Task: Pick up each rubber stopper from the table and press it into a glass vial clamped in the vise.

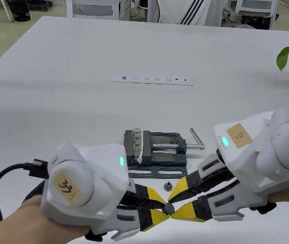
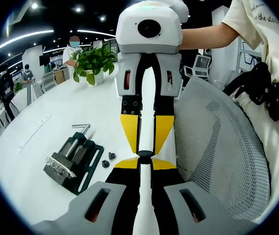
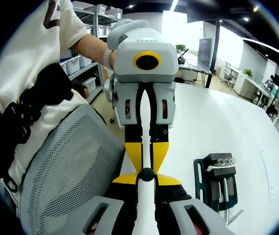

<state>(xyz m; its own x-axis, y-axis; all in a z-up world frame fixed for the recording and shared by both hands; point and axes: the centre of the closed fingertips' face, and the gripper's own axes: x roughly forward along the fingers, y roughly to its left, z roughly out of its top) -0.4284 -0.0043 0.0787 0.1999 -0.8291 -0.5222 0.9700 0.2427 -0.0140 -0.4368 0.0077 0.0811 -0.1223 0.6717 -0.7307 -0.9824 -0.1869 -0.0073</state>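
Rubber stopper (image 1: pixel 168 208) sits above the bench's (image 1: pixel 73 96) front edge, pinched by the narrowed jaws of both the left gripper (image 1: pixel 162 208) and the right gripper (image 1: pixel 175 206), seemingly mid-handover; next, one should release while the other carries it to a vial (image 1: pixel 137 138) in the vise (image 1: pixel 159 151).

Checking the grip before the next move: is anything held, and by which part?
A rubber stopper, pinched between the meeting tips of the left gripper and the right gripper. Which part of it they grip is too small to tell.
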